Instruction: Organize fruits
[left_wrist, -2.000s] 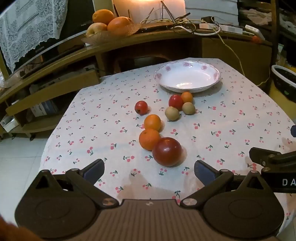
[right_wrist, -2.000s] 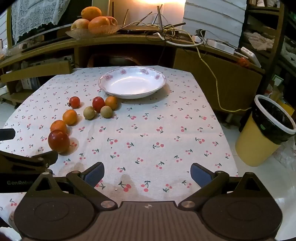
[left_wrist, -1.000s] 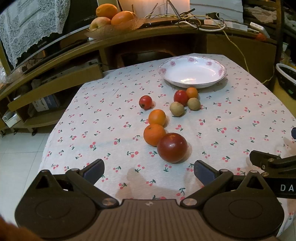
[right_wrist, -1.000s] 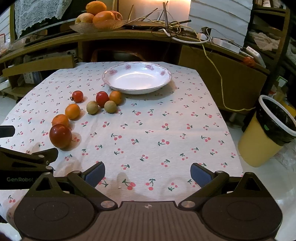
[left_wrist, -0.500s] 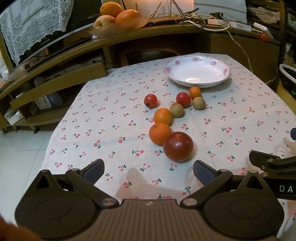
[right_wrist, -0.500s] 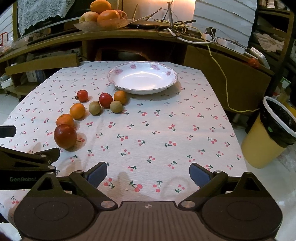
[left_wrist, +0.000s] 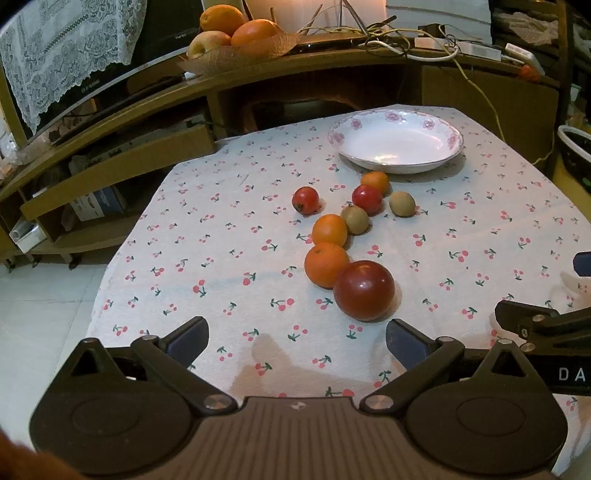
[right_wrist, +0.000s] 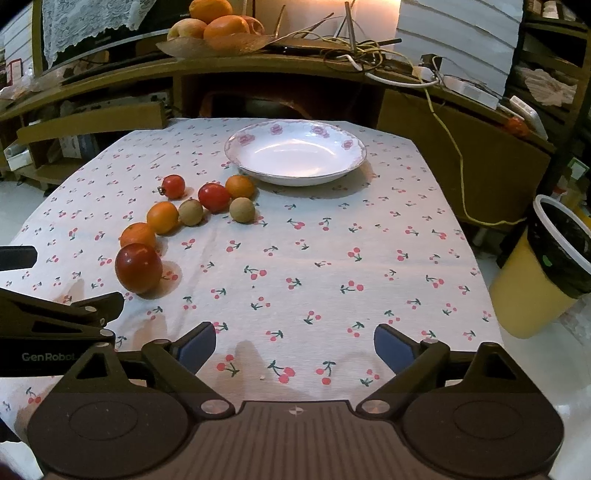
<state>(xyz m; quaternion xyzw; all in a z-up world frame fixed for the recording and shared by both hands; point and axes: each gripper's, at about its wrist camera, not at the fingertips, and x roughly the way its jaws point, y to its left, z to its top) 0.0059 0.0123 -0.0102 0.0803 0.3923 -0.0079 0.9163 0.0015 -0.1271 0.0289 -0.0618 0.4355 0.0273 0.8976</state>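
Left wrist view: your left claw (left_wrist: 295, 341) hangs wide open over the near edge of the desk (left_wrist: 221, 236), holding nothing. The desk wears a white cloth printed with red cherries. Just ahead of the claw, at about 1 o'clock, sits a big dark red apple (left_wrist: 364, 290). An orange (left_wrist: 326, 264) touches it on its far left side, and a second orange (left_wrist: 329, 229) lies just beyond that. Farther on, a brownish kiwi (left_wrist: 355, 220) rests beside the second orange, with a red tomato (left_wrist: 366, 199), a small orange fruit (left_wrist: 375, 182) and another kiwi (left_wrist: 402, 203) clustered near it. A separate small tomato (left_wrist: 305, 200) sits apart at 11 o'clock of the cluster. A white plate (left_wrist: 395, 142) with pink flowers on its rim stands at the far side, at 1 o'clock, with no fruit in it.

Right wrist view: your right claw (right_wrist: 295, 345) is also spread wide and holds nothing, above bare cloth. The fruit lies at 10 o'clock from it, the plate at 12 o'clock. A yellow bin (right_wrist: 532, 288) with a black liner stands on the floor at 3 o'clock.
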